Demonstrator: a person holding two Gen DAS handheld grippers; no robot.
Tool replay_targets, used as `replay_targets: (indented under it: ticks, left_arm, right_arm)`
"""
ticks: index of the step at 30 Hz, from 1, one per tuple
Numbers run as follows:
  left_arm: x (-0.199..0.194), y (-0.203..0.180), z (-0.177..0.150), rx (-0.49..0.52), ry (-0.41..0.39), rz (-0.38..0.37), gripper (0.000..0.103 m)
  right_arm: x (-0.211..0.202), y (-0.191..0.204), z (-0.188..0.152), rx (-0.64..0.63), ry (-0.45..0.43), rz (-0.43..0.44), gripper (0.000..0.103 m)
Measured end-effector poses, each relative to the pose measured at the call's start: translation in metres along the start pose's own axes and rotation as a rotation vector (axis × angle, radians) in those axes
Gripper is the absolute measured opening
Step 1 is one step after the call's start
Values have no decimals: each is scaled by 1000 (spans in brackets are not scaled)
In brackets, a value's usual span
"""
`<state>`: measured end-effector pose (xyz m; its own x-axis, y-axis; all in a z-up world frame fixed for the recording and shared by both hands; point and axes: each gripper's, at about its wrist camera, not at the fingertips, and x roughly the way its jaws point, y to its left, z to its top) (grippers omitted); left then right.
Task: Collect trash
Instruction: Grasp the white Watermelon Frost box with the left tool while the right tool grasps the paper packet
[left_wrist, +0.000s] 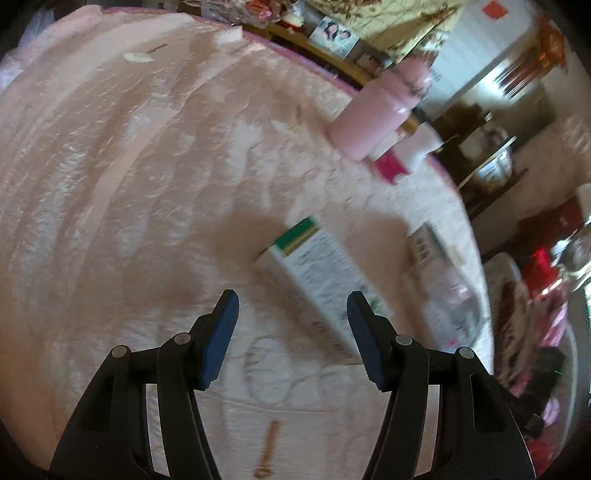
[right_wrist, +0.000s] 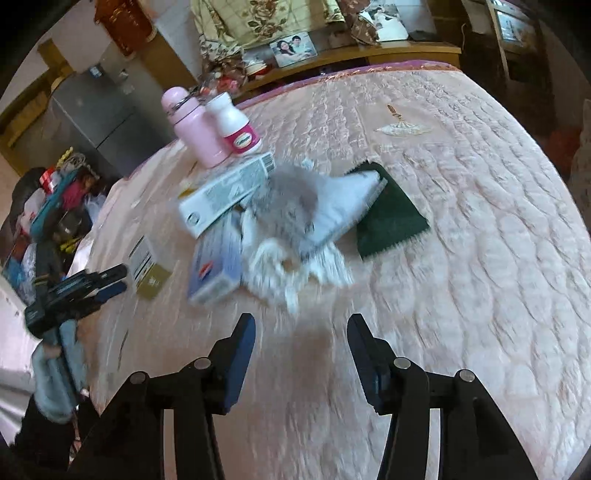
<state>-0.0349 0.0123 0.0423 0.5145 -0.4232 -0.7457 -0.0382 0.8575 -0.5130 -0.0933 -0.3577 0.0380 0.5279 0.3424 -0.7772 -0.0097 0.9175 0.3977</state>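
On a pink quilted bed cover (right_wrist: 461, 266) lies a heap of trash: a long white box (right_wrist: 221, 192), a blue and white box (right_wrist: 218, 266), crumpled white paper (right_wrist: 291, 269), a grey-white bag (right_wrist: 332, 206) and a dark green pad (right_wrist: 388, 218). My right gripper (right_wrist: 301, 325) hangs open just in front of the heap, with nothing between its fingers. My left gripper (left_wrist: 291, 306) is open over a white box with a green end (left_wrist: 314, 277); its right finger overlaps the box's near corner. The left gripper (right_wrist: 120, 279) also shows beside a gold box (right_wrist: 149, 273).
A pink bottle (right_wrist: 195, 129) and a white bottle with a pink label (right_wrist: 236, 125) stand behind the heap. A clear wrapper (left_wrist: 458, 302) lies near the bed's edge. Clutter (right_wrist: 55, 206) is piled beside the bed, and a wooden shelf (right_wrist: 369, 51) with photos runs behind it.
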Motion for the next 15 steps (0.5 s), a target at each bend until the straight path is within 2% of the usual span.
replay_targets:
  ticks: [4,7,8,10,11,12,15]
  left_arm:
    - [-5,-12,2,-26,-42,-36,78]
    - [12,-22,4,-22,-24,19,79]
    - [16,-23,3,-19,-17,41,80]
    - [28,-28,2,-30,-6,95,79]
    - [32,-29,0,-42,-10,107,79]
    - [34,-30,0,-53,-14,117,79]
    - [44,-35,0,-76,-24,131,80]
  right_arm:
    - [23,1,18,56,-32,23,50]
    - [32,9,26,34,-49,27,50]
    - [34,12,27,15,-55,14,47]
    - [35,15,27,-25,-51,-15,31]
    - [33,15,25,-40,-45,-15,19]
    - [31,13,24,-50,-45,-21,13]
    - [10,7,14,-85,-39,-34,11]
